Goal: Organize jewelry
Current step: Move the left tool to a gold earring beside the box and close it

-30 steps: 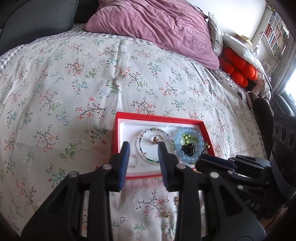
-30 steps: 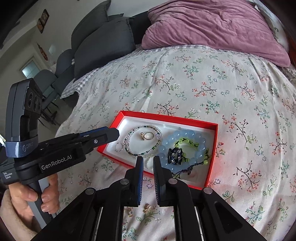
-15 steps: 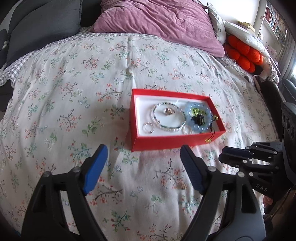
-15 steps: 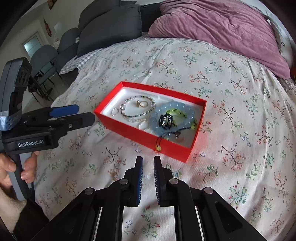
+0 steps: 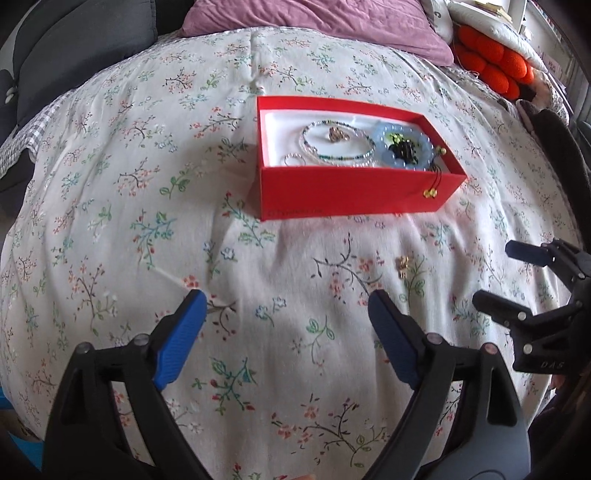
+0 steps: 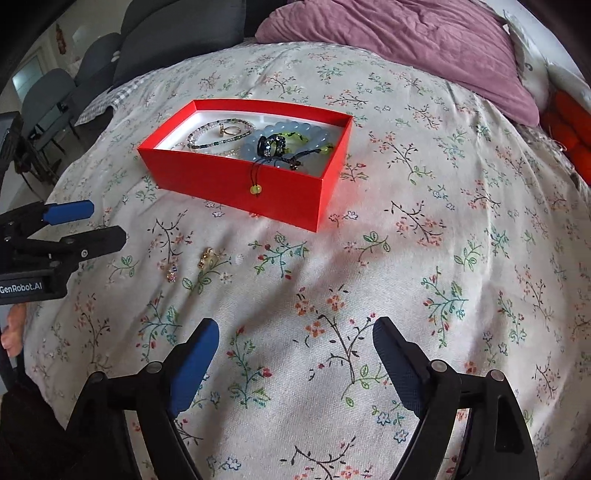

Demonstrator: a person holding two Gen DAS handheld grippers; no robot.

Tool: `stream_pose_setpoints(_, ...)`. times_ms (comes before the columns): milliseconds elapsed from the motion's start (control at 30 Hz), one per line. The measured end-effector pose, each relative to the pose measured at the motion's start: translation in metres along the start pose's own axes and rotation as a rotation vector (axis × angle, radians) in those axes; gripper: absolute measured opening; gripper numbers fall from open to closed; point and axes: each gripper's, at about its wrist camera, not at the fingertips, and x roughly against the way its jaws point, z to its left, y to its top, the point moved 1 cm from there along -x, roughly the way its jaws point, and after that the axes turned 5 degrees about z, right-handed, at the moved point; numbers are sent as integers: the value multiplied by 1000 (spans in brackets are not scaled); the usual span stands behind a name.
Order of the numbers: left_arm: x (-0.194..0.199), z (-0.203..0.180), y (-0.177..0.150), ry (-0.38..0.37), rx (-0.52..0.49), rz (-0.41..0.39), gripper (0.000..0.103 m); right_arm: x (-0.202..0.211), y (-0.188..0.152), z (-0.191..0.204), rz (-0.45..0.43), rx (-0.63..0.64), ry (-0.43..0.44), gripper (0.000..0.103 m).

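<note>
A red box [image 5: 354,192] [image 6: 240,184] with a white lining sits on the floral bedspread. It holds a beaded bracelet [image 5: 334,147], a pale blue bead bracelet [image 5: 402,149] [image 6: 291,133], rings and a dark corded piece [image 6: 273,146]; a cord with yellow beads [image 6: 256,189] hangs over its front wall. Small gold earrings [image 5: 402,265] [image 6: 207,257] lie loose on the bedspread in front of the box. My left gripper [image 5: 284,310] and my right gripper [image 6: 293,334] are both open, empty and held back from the box.
A purple pillow [image 6: 406,40] and grey cushions [image 6: 177,33] lie at the head of the bed. An orange knotted cushion [image 5: 495,66] sits at the right. The right gripper shows at the right edge of the left wrist view [image 5: 517,277].
Both grippers have pulled back from the box and opened wide. The left was nearly closed over the box a second ago; the right was shut until half a second ago.
</note>
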Motion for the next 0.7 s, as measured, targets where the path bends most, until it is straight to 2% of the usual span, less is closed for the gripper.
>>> stream_pose_setpoints(167, -7, -4, -8, 5, 15, 10, 93, -4, -8, -2, -9, -17, -74, 87)
stream_pose_setpoints(300, -11, -7, -16, 14, 13, -4, 93, -14, -12, -2, 18, -14, -124, 87)
stream_pose_setpoints(500, -19, -22, -19, 0, -54, -9, 93, -23, -12, -4, 37, -30, -117, 89)
stream_pose_setpoints(700, -22, -44, -21, -74, -119, -18, 91, -25, -12, -4, 41, -20, -115, 92)
